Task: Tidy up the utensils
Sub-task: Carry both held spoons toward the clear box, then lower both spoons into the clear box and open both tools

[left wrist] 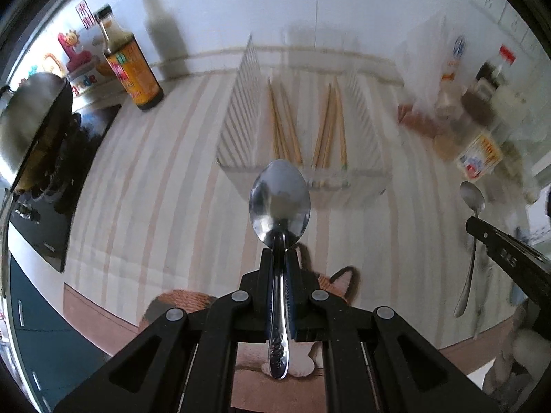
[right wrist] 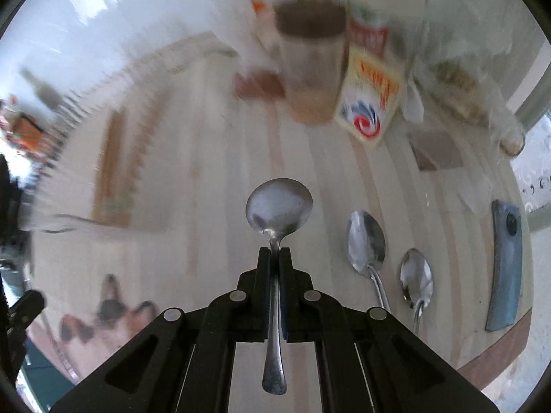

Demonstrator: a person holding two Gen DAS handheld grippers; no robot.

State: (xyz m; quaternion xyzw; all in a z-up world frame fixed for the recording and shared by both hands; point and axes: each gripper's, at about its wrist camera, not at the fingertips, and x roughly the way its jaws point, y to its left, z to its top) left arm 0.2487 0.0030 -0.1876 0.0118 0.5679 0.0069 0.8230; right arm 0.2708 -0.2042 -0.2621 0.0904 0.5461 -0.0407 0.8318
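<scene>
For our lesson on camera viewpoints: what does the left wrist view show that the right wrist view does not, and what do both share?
Left only: a sauce bottle, a clear tray holding chopsticks, a dark stove.
Right only: two loose spoons on the cloth, a blue case.
Both: a striped cloth and a shut gripper on a spoon, left gripper, right gripper.

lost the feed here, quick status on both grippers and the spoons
Left gripper shut on a spoon, clear tray with chopsticks ahead. Right gripper shut on another spoon. Two loose spoons on the table. Nothing blocking.
</scene>
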